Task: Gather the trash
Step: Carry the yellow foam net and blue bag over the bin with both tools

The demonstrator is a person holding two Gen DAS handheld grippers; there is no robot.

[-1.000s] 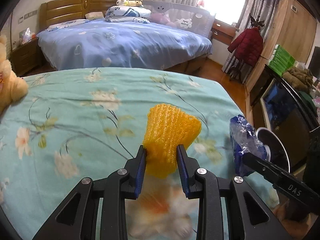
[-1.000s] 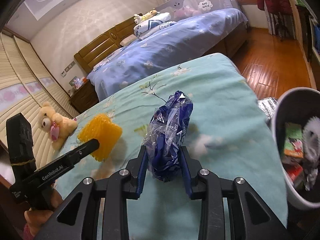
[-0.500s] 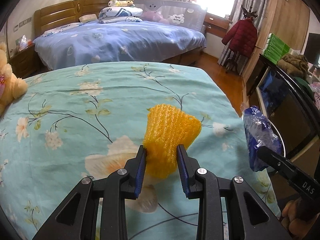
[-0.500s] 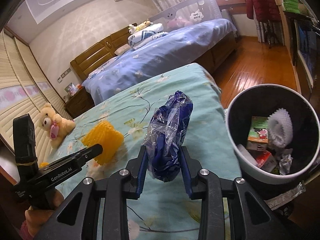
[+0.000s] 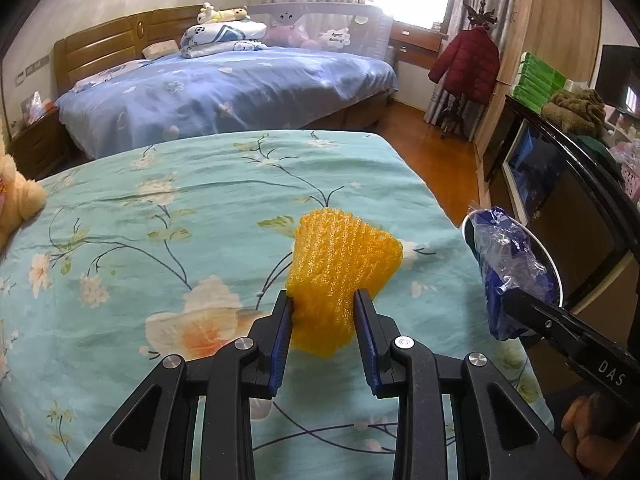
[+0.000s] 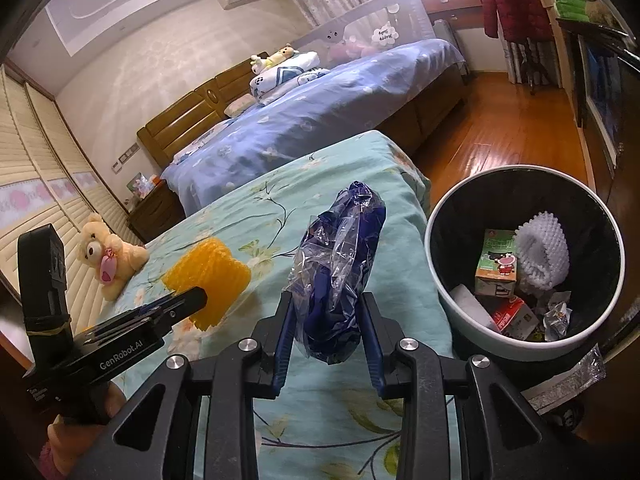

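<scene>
My left gripper [image 5: 323,303] is shut on a yellow foam fruit net [image 5: 340,268], held above the teal flowered bedspread [image 5: 160,232]. My right gripper [image 6: 329,307] is shut on a crumpled blue and clear plastic bag [image 6: 338,268], over the bed's right edge. A white bin with a black inside [image 6: 448,300] stands just right of the bag, holding a white foam net, cartons and wrappers. In the right wrist view the left gripper [image 6: 196,298] with the yellow net [image 6: 208,276] shows at the left. In the left wrist view the plastic bag [image 5: 506,264] covers part of the bin's rim [image 5: 554,272].
A teddy bear [image 6: 106,254] lies at the bed's far left. A second bed with a blue cover [image 5: 224,88] stands behind. Wooden floor [image 6: 492,144] runs to the right, with a dark cabinet [image 5: 560,200] and a red coat on a stand [image 5: 468,68].
Both grippers have moved toward the bed's right edge with their loads. The bin has come fully into the right wrist view, close beside the blue bag.
</scene>
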